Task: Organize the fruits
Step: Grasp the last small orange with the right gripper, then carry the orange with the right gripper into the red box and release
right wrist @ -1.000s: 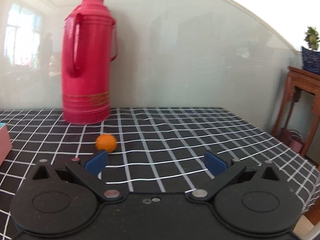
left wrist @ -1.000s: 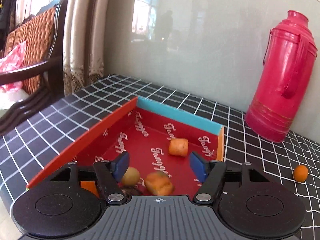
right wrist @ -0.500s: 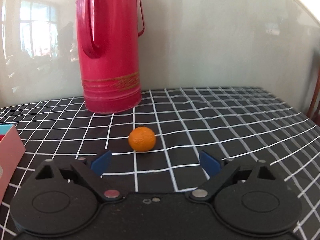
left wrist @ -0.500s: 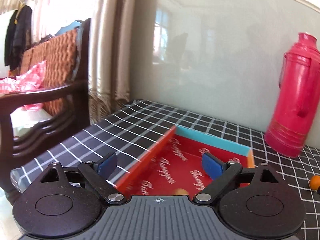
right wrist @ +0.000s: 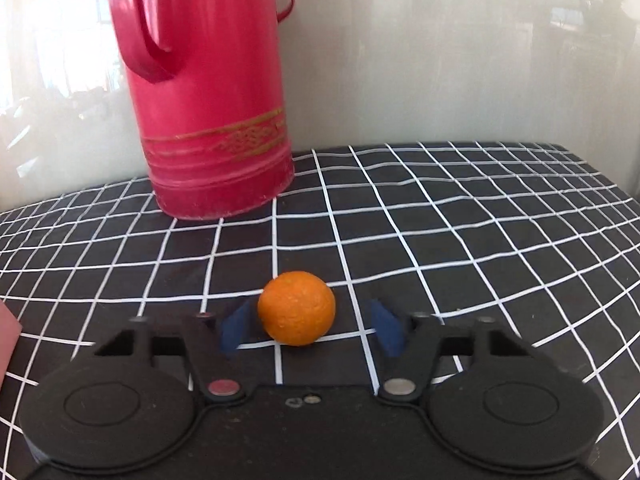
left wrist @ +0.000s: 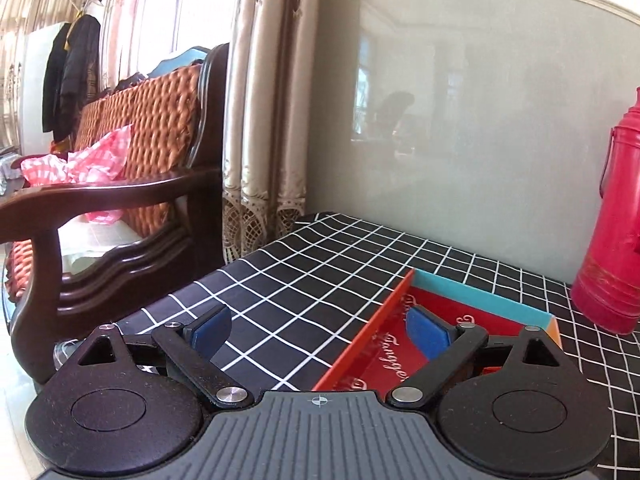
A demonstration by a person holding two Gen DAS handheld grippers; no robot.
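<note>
A small orange (right wrist: 296, 307) lies on the black checked tablecloth (right wrist: 440, 220), between the blue pads of my right gripper (right wrist: 308, 326). The pads stand a little apart from it on both sides, so the gripper is open around it. My left gripper (left wrist: 318, 330) is open and empty, held over the left edge of the red box (left wrist: 384, 356) with the blue far rim. The fruits inside the box are hidden behind the gripper body.
A tall red thermos (right wrist: 204, 92) stands against the wall just behind the orange; it also shows in the left wrist view (left wrist: 614, 248). A corner of the box (right wrist: 8, 336) shows at the left. A wooden bench (left wrist: 120, 200) stands beyond the table's left edge.
My right gripper has moved forward to the orange and narrowed around it. My left gripper has drawn back and swung left, away from the box's inside.
</note>
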